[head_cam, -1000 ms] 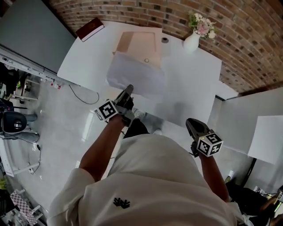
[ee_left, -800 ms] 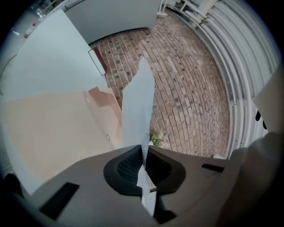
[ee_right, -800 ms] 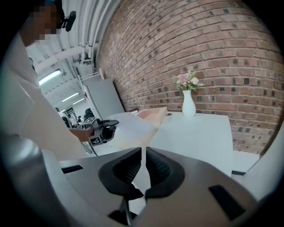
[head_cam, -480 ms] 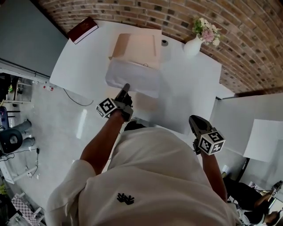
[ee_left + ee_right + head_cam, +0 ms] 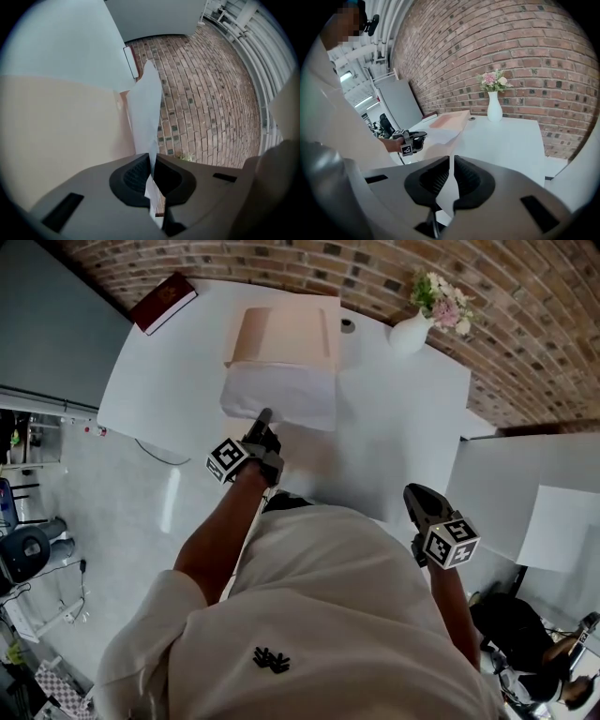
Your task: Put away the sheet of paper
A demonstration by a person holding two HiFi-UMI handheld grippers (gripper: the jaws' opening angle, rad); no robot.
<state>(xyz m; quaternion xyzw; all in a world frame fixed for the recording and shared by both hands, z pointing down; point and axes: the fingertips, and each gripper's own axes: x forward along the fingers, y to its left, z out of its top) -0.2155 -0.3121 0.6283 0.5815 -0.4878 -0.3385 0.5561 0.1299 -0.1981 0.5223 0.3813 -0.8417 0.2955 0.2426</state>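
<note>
An office-like studio is showing here: a brick wall is rising beyond the left gripper, a white table is lying beneath it, and an office chair is standing well to its left.

Your head camera looks steeply down past your shoulders onto the desk. The camera on your left tool sits close behind its jaws, facing the brick wall. The camera on your right tool looks across the desk from farther back, sharing the vase with your head view.

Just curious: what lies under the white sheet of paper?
The sheet of paper overlaps the near edge of a beige folder and the white table; anything else beneath is covered.
</note>
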